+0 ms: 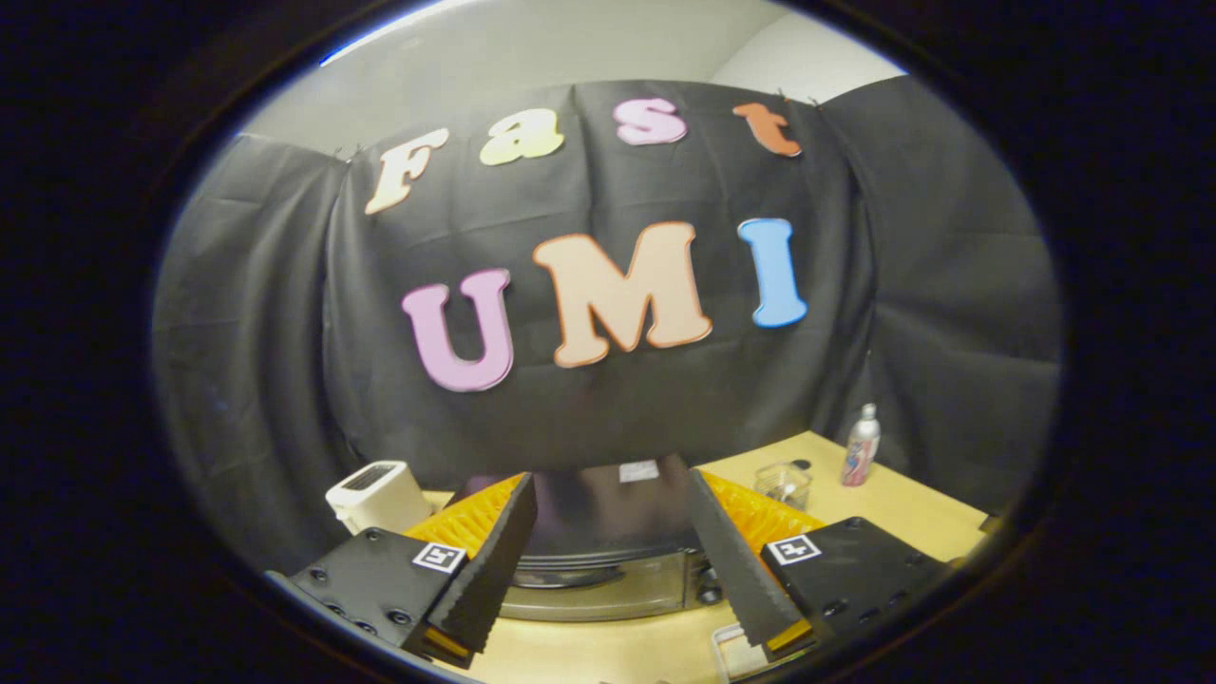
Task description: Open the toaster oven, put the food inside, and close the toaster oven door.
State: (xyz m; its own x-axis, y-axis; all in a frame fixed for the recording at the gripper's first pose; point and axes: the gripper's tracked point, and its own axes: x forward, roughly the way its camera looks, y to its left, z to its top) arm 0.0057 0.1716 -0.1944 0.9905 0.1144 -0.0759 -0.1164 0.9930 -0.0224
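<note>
While the hand-held gripper (608,560) hangs above the tabletop (912,513), its two fingers stand spread wide apart, with nothing pinched between them. Each finger (489,565) shows a ribbed inner face, and each carrier block behind carries a small square marker.

Toaster oven (608,546): sits on the tabletop just ahead of the fingers, framed in the gap between them. Seen from above and slightly in front. Dark top, a small pale sticker near its back edge. Glass door on the front face looks closed, upright against the body. Knobs visible at the oven's right end, just beside the right finger. Neither finger touches the oven.

Beside the oven, to its left and beyond the left finger: a white toaster (377,494) with slots on top, standing near the booth wall.

To the right, beyond the right finger: a small clear container (784,483), contents too blurred to tell. Farther right, near the wall, a slim bottle (862,446) stands upright, well apart from the oven.

Near the tip of the right finger, on the close part of the tabletop: a pale tray or dish (736,651), only partly seen; cannot tell what it holds, or whether it is the food.

Tabletop is light wood. Black cloth wall (247,332) runs behind everything, pale room wall above it.
</note>
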